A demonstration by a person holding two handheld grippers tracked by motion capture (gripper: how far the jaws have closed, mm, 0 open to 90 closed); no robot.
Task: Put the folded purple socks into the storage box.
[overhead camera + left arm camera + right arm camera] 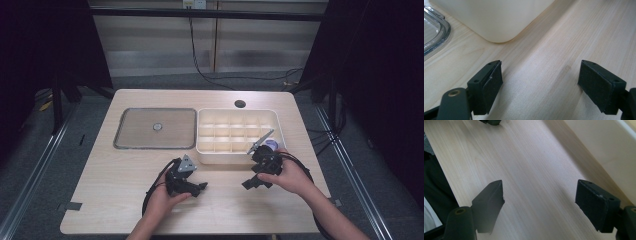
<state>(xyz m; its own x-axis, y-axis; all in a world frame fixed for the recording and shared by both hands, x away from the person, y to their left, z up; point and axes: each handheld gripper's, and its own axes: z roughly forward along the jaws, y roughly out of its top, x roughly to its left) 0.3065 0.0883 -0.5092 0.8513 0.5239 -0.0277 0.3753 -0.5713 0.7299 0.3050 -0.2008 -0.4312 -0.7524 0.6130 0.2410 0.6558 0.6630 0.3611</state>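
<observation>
Pale wood runs the whole table, and nearest me both hands sit low on it, each with a gripper and neither carrying anything. Looking along the left gripper, its jaws stand wide apart over bare grain, nothing between the pads. It lies just short of the cream divided box, whose rounded corner shows close ahead of it. The right gripper is spread just as wide and just as empty, with the box wall running along its side.

Past the hands comes the box itself, its small compartments looking bare apart from a grey slanted piece and something purple at the near right corner; I can't make out what either is. Left of the box, close beside it, lies the shallow metal tray with one small round piece in its middle.

That round piece looks the likely thing to fetch, and the left hand is nearer to it. I'd keep the jaws wide, come over the tray rim from above, straddle the piece squarely and close gently, since something that small and flat could skid on the metal
</observation>
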